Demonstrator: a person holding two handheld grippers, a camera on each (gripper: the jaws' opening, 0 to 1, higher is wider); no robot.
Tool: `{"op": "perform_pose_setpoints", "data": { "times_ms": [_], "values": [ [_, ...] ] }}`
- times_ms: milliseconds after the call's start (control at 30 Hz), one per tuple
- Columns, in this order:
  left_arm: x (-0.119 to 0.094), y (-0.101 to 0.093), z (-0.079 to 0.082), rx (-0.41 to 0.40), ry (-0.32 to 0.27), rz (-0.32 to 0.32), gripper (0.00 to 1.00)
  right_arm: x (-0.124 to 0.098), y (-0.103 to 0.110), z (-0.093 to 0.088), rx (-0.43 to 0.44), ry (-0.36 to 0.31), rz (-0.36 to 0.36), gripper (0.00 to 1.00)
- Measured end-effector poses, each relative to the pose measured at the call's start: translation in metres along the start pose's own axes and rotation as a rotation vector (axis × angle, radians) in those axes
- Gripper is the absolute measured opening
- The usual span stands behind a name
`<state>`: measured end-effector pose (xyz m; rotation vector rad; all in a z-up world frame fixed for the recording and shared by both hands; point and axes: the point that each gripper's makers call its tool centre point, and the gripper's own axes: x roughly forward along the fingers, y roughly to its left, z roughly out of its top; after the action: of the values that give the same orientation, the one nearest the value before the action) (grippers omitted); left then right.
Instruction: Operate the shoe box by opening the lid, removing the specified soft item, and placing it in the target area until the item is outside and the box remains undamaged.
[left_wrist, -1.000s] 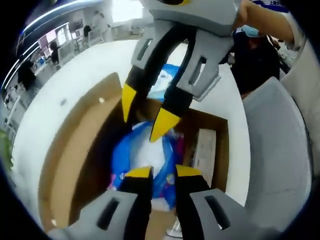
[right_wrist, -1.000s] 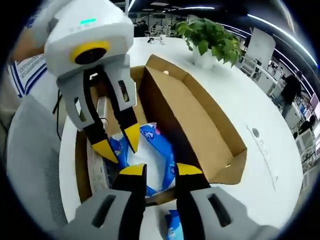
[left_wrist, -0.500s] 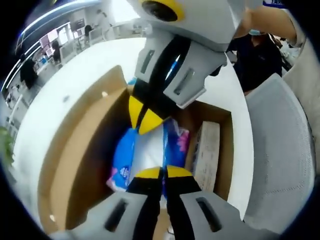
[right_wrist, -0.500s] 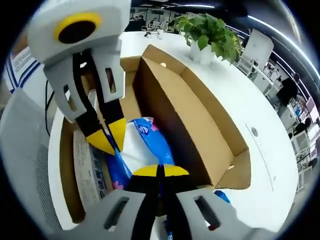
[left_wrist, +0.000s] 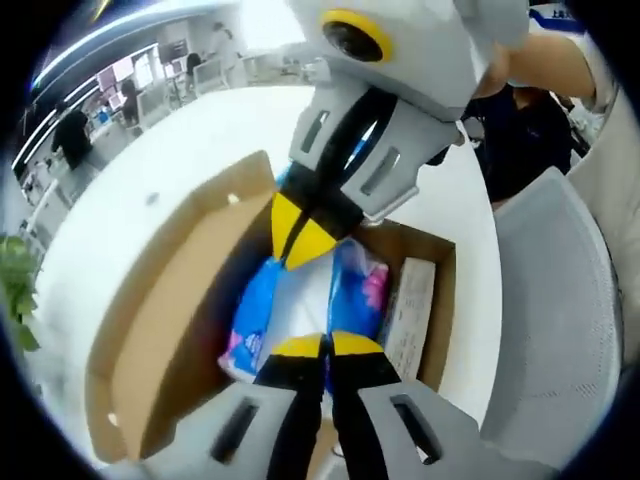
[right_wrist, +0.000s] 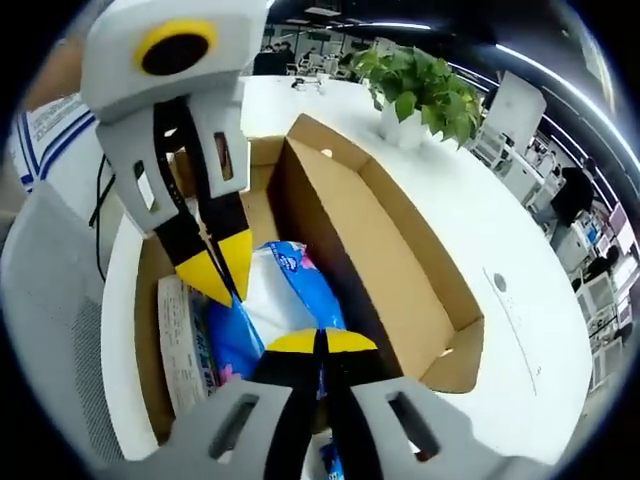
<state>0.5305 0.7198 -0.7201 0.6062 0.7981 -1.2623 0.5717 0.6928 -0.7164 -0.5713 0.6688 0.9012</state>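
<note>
Left gripper (left_wrist: 322, 347): jaws closed, yellow tips together, clamped on the blue-and-white soft pack (left_wrist: 300, 300). Right gripper (right_wrist: 320, 342): jaws closed, tips meeting, clamped on the same pack at its opposite end. The two grippers face each other, angled downward, tips near one another but apart.

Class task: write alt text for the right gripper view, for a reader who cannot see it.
Two yellow-tipped claws pinch a blue and white soft pack inside an open cardboard shoe box: the right claw from below, the left claw from above. The box sits on a white table near a potted plant.
</note>
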Motion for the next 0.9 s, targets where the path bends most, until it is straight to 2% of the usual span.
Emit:
{"op": "perform_pose_setpoints", "data": {
  "times_ms": [367, 533, 900],
  "values": [
    [-0.028, 0.002, 0.024, 0.017, -0.033, 0.025, 0.0, -0.025, -0.01, 0.025, 0.01, -0.062, -0.011, 0.0],
    [-0.042, -0.001, 0.037, 0.016, -0.042, 0.027, 0.0, -0.043, -0.011, 0.037, 0.027, -0.104, 0.003, 0.0],
    [-0.061, -0.012, 0.081, 0.022, -0.069, 0.015, 0.0, -0.084, -0.027, 0.052, 0.038, -0.146, -0.02, 0.0]
  ]
}}
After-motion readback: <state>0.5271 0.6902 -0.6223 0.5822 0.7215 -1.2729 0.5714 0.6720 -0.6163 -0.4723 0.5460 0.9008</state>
